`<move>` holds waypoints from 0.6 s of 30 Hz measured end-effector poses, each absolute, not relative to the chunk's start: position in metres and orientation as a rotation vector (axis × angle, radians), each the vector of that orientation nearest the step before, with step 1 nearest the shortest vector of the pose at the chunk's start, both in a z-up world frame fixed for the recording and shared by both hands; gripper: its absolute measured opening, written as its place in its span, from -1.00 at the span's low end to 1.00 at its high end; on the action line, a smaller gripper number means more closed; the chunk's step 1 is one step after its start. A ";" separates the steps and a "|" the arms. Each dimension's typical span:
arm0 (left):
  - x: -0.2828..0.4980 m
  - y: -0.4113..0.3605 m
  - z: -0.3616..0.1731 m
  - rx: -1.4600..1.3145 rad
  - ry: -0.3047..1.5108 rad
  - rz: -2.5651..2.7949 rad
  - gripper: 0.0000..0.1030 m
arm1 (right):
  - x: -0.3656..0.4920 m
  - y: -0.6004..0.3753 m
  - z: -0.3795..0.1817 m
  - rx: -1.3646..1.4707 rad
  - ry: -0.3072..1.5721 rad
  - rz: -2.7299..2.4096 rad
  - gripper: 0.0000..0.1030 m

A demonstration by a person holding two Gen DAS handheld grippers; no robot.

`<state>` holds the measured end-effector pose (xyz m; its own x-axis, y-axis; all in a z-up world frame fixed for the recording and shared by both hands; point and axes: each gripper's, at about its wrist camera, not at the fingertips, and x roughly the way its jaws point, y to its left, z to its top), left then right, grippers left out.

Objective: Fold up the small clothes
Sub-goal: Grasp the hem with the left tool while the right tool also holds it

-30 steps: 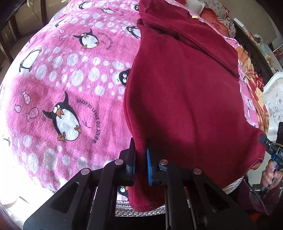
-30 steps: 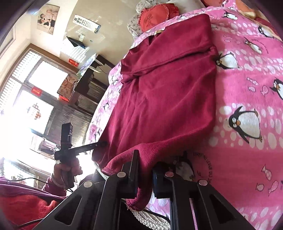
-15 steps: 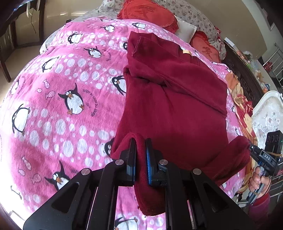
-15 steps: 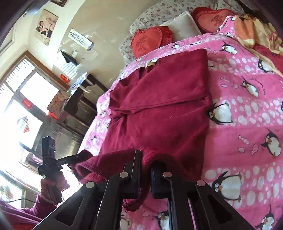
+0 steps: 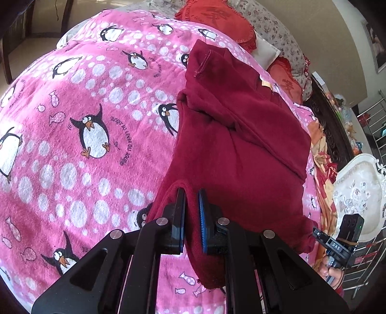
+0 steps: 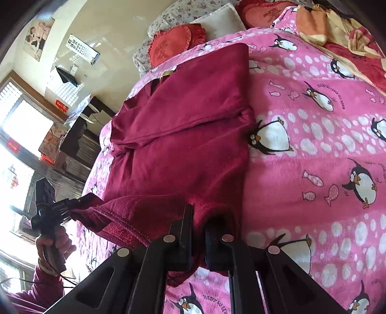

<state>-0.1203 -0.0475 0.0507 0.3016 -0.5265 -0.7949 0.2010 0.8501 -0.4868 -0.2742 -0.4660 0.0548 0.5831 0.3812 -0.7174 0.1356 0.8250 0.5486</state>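
— Where do we stand with the left gripper (image 5: 191, 207)?

— We have it clamped on one near corner of the dark red garment (image 5: 241, 149); the cloth is pinched between the two pads and hangs in a fold below them, lifted off the pink penguin blanket (image 5: 72, 135).

— And the right gripper (image 6: 198, 224)?

— Clamped too, on the other near corner. From our right wrist view the hem bunches up around the fingers, and a thick rolled edge of the garment runs across to the left gripper, which we see at the far left of that view with a hand (image 6: 51, 244) around its handle.

— So the near edge is raised between us?

— Yes, both corners are held up, and the edge sags a little between them. The rest of the garment lies flat on the blanket, stretching away from us toward the head of the bed, with its upper part already folded across itself and a small tan label (image 5: 266, 83) showing near the far end.

— What sits beyond it?

— Red heart-shaped cushions (image 6: 176, 42) and a white pillow (image 6: 218, 18) at the head of the bed, and an orange and red blanket (image 6: 337, 31) heaped at one side.
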 end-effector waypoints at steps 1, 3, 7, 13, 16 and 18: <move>-0.122 -0.047 0.051 -0.316 1.171 -0.496 -0.83 | -0.276 -0.465 0.053 0.608 0.960 0.162 -0.87; -0.125 -0.045 0.051 -0.330 1.181 -0.502 -0.66 | -0.279 -0.462 0.053 0.601 0.960 0.177 -0.86; -0.132 -0.040 0.052 -0.401 1.201 -0.533 -0.14 | -0.280 -0.465 0.050 0.690 0.954 0.216 -0.78; -0.148 -0.043 0.045 -0.384 1.257 -0.544 0.00 | -0.282 -0.462 0.046 0.724 0.987 0.257 -0.55; -0.153 -0.043 0.037 -0.373 1.276 -0.546 0.00 | -0.281 -0.458 0.046 0.752 0.990 0.285 -0.31; -0.154 -0.045 0.031 -0.363 1.294 -0.548 0.00 | -0.281 -0.457 0.046 0.775 0.985 0.303 -0.31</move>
<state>-0.1537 -0.0447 0.0310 0.1739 -0.5710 -0.8023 0.1782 0.8195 -0.5446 -0.2815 -0.4569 0.0460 0.5388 0.5575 -0.6316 0.1057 0.6990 0.7072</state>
